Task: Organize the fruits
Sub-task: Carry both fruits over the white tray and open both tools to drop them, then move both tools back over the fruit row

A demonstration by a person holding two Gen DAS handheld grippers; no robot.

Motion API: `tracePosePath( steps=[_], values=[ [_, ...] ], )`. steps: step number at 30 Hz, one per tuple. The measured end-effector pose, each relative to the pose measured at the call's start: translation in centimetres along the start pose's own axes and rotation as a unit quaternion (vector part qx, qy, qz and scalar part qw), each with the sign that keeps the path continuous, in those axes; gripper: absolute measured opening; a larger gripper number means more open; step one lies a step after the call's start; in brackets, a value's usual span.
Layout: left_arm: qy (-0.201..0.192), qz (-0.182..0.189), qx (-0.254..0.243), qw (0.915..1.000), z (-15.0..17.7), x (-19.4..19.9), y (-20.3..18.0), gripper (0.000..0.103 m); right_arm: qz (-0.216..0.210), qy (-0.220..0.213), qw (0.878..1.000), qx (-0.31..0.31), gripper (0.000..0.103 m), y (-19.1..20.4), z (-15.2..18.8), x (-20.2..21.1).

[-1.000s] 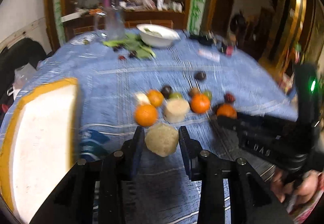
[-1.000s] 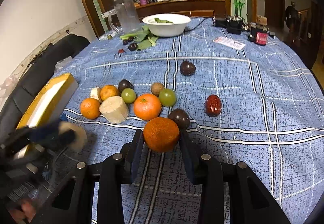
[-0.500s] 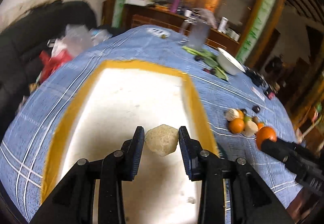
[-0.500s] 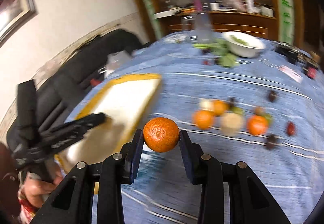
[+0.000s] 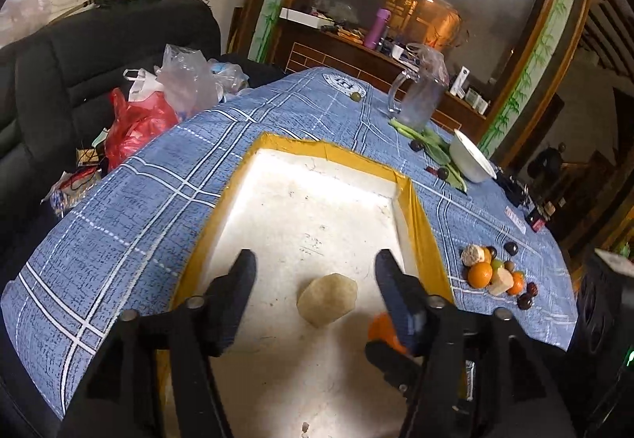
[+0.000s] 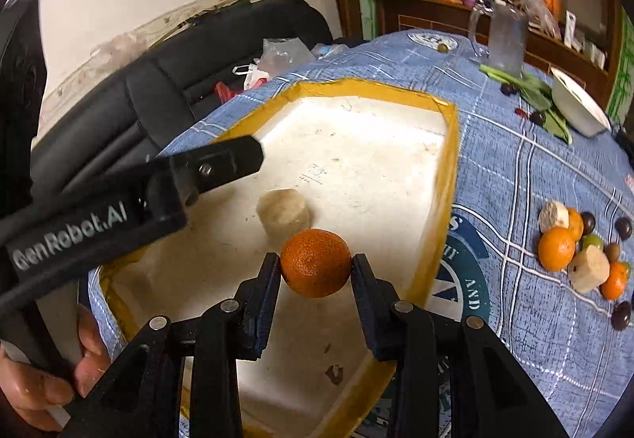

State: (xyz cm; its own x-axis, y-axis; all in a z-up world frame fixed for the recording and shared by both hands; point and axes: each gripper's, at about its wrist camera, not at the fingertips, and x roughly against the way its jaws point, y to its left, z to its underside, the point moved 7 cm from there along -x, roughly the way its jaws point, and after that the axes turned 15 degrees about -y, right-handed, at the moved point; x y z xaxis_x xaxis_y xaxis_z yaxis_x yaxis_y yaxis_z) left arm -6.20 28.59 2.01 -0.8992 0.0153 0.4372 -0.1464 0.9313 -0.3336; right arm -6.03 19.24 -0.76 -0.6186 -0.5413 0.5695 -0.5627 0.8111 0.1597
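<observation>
The left gripper (image 5: 313, 271) has just spread its fingers, and the pale chunk (image 5: 327, 298) now lies loose in the tray (image 5: 340, 157). The right gripper (image 6: 316, 271) holds the orange (image 6: 316, 268) clamped above the tray; it likely goes in next.

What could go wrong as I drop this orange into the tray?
The orange is round and the tray has a low rim; released from a height it may roll or bounce out over the edge. It hangs right next to the pale chunk, so it could knock that aside. The open left gripper is close to the right gripper; the two could collide.
</observation>
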Motion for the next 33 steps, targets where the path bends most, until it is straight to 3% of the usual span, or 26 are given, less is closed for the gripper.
tracePosePath(
  steps=[7, 12, 23, 33],
  values=[
    [-0.010, 0.010, -0.013, 0.9998, -0.6, 1.2, -2.3, 0.070, 0.004, -0.023, 1.000, -0.003, 0.044, -1.0, -0.5, 2.3],
    [-0.015, 0.038, -0.039, 0.9984, -0.6, 2.0, -5.9, 0.078, 0.031, -0.059, 0.996, -0.054, 0.053, -6.7, -0.6, 6.5],
    [0.019, 0.100, -0.088, 0.9909, 1.9, 1.7, -13.2, 0.078, 0.115, -0.085, 0.975, -0.171, 0.055, -18.5, 2.6, 13.8],
    [0.034, 0.121, -0.118, 0.9849, 3.6, 2.2, -16.4, 0.078, 0.129, -0.089, 0.966, -0.205, 0.055, -21.3, 4.6, 15.2]
  ],
)
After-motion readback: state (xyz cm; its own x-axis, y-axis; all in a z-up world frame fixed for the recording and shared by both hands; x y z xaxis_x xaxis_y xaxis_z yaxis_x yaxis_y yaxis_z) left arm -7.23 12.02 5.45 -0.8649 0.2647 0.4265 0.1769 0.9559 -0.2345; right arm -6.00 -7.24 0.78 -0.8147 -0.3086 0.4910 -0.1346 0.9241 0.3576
